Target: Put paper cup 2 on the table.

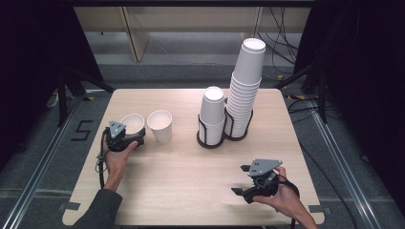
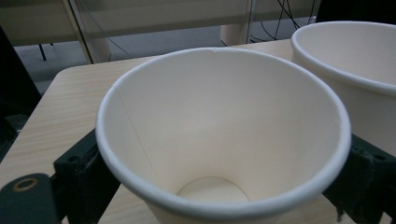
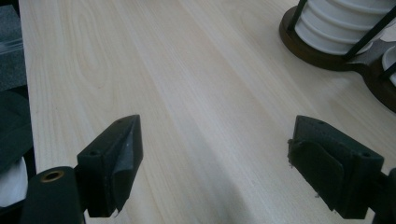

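Left tool (image 1: 136,141) grips an upright cup (image 1: 132,123) at the table's (image 1: 191,191) left side, one jaw on each side of its wall; a second cup (image 1: 160,125) stands just beside it, toward the stacks (image 1: 239,100). Right tool (image 1: 244,180) hovers open and empty, well apart from both. The left gripper view shows the held cup's (image 2: 224,140) empty interior, unseen from above; the right gripper view shows the holder base (image 3: 322,51).

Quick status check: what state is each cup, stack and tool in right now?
Left tool: shut on the left cup.
Left cup: upright, empty, between the jaws.
Second cup: upright, empty, standing free beside it.
Short stack: cups upside down in a holder.
Tall stack: upside down in a holder, leaning slightly.
Right tool: open, holding nothing.
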{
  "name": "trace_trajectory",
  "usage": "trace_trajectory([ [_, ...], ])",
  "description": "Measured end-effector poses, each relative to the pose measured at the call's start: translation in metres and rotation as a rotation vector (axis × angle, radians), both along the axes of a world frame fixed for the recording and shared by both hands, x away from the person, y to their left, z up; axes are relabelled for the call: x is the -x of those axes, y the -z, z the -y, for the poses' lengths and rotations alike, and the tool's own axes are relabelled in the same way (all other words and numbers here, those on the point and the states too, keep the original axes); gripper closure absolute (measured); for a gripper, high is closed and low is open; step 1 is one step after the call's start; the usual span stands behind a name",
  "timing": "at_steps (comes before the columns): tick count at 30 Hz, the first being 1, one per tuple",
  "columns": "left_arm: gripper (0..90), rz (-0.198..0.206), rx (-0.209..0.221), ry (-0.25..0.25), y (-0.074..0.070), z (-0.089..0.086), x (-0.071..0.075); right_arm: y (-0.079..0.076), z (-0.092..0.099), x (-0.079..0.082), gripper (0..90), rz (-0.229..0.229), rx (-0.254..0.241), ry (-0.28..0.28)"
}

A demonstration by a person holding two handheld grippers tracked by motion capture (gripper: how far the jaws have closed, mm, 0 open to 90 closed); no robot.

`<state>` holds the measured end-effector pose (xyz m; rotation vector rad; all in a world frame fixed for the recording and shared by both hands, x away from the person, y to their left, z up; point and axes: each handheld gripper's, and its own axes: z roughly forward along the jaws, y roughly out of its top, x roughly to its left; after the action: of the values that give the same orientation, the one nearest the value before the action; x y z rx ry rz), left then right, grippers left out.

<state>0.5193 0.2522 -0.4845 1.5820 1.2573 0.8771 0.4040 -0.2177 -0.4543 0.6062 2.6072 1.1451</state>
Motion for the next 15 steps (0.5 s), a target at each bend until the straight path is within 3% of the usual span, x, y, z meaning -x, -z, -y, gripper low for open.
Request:
trace_trajectory([
  [4, 9.7, 0.001, -0.001, 0.008, 0.0023, -0.0008, 0.0015, 0.0006, 0.0007, -0.0009, 18.2, 0.011, 0.002, -0.008],
  [5, 9.9, -0.006, -0.004, 0.005, 0.0025, -0.0011, 0.0023, 0.0006, 0.0005, 0.0009, 18.2, -0.014, -0.003, 0.01],
  [15, 11.5, -0.015, 0.008, 0.028, 0.0064, -0.0034, 0.0078, 0.0022, 0.0, 0.001, 18.2, -0.018, -0.007, 0.001],
])
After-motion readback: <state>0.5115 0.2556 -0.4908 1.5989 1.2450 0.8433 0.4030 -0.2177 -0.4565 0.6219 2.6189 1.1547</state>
